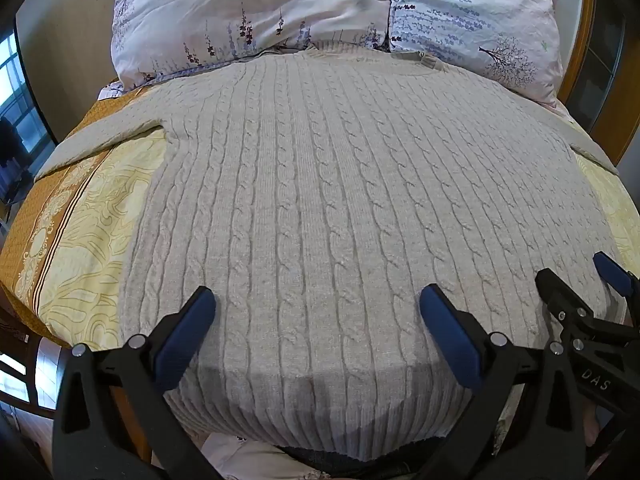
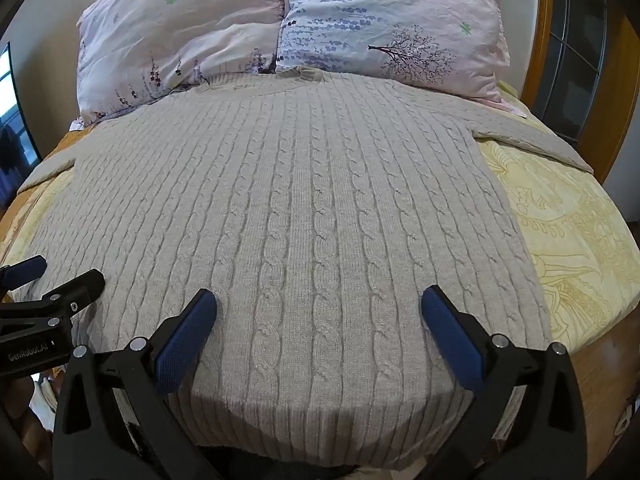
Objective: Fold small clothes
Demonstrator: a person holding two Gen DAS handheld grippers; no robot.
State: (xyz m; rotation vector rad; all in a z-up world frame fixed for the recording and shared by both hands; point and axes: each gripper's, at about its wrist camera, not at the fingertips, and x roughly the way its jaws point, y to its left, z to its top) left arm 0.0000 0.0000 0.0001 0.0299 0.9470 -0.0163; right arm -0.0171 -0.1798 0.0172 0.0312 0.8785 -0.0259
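A beige cable-knit sweater [image 1: 340,200] lies flat and spread out on the bed, collar toward the pillows, hem toward me; it also shows in the right wrist view [image 2: 300,220]. Both sleeves stretch out sideways. My left gripper [image 1: 318,312] is open and empty, hovering over the hem's left part. My right gripper [image 2: 318,312] is open and empty over the hem's right part. The right gripper shows at the right edge of the left wrist view [image 1: 580,284], and the left gripper at the left edge of the right wrist view [image 2: 52,276].
The bed has a yellow patterned sheet [image 2: 560,232] with an orange border [image 1: 36,232]. Two floral pillows [image 1: 248,12] [image 2: 392,28] lie against the far end, touching the collar. A wooden door frame [image 2: 544,32] stands at the right.
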